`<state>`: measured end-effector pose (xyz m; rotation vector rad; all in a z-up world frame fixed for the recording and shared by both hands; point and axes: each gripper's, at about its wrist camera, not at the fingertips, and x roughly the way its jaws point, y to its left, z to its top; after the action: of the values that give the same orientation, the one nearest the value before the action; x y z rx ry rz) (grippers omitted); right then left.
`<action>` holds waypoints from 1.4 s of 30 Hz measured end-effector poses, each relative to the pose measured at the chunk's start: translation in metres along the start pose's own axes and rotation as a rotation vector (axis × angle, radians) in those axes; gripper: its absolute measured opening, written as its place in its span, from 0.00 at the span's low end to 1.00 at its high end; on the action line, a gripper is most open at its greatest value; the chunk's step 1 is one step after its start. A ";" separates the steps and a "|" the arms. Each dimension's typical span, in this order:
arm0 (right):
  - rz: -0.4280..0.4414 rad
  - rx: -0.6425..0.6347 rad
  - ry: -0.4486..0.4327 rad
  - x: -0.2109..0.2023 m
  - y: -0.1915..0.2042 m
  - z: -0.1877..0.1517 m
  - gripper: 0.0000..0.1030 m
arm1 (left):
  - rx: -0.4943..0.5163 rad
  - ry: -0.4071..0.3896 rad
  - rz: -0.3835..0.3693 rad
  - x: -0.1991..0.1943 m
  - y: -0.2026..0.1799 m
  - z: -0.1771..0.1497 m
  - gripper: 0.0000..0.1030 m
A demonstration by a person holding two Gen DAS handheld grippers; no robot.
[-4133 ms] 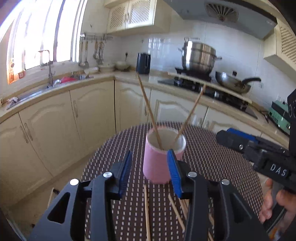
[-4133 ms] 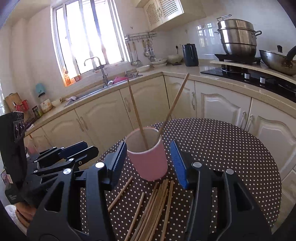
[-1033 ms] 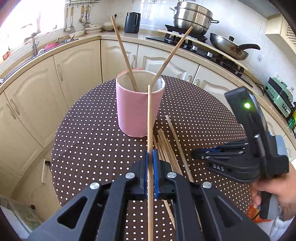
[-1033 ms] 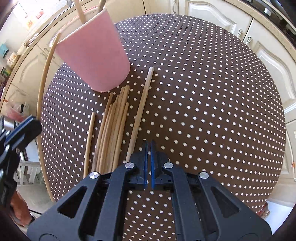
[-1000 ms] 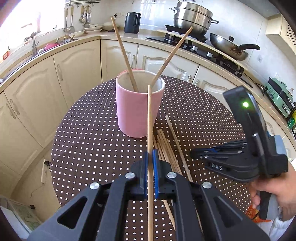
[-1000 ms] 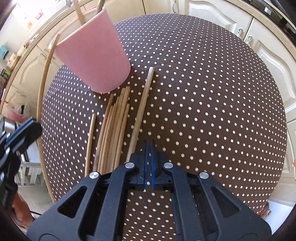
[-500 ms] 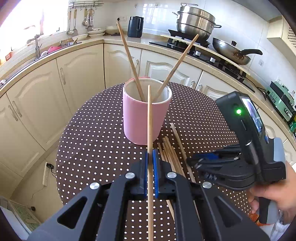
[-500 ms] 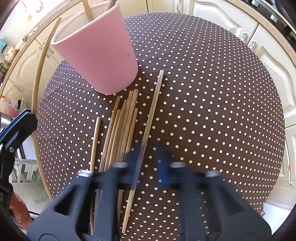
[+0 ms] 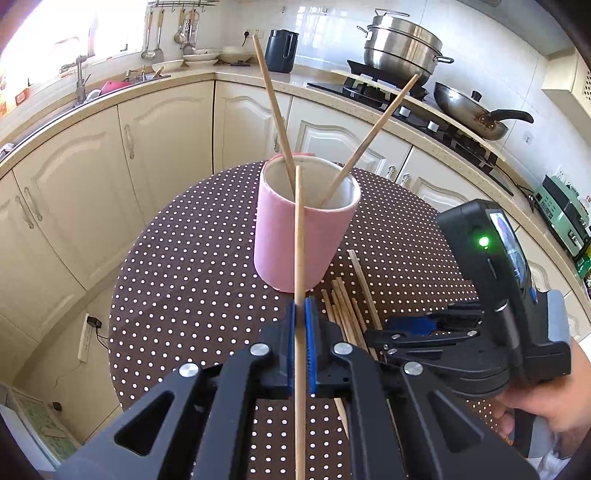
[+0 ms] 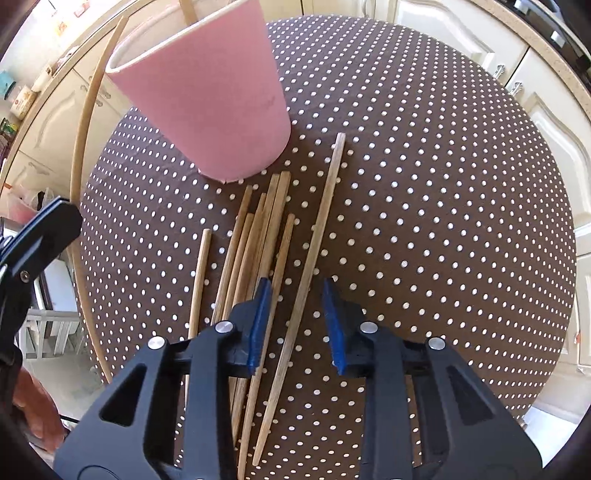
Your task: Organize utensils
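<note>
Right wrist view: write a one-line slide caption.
Right tongs closing around one chopstick lying beside the pink cup.

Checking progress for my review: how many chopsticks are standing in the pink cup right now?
2: one chopstick leans left in the pink cup, the other chopstick leans right.

You stand in a kitchen with cream cabinets [image 9: 155,147] curving round the far side under a pale counter [image 9: 207,75]. At far left a bright window [image 9: 70,37] floods the sink [image 9: 122,79] with daylight. White tiles [image 9: 325,22] cover the far wall. To the right, a stove [image 9: 399,88] carries a steel pot [image 9: 402,44] and a wok [image 9: 469,110]. The round desk [image 9: 192,280] near you wears a brown, white-dotted cloth.
</note>
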<state>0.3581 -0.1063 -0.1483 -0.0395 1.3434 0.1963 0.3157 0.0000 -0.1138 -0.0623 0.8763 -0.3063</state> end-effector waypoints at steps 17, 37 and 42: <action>-0.078 -0.065 -0.018 0.010 0.011 -0.003 0.06 | -0.020 -0.024 -0.011 0.004 -0.001 0.000 0.05; 0.276 -0.033 -0.762 -0.145 -0.040 -0.078 0.05 | -0.058 -0.302 -0.138 -0.045 -0.013 0.026 0.05; 0.298 -0.087 -0.917 -0.164 -0.026 -0.060 0.05 | -0.048 -0.392 -0.141 -0.053 -0.021 0.047 0.06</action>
<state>0.2696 -0.1600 -0.0055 0.1635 0.4180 0.4599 0.3154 -0.0079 -0.0405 -0.2219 0.4902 -0.3894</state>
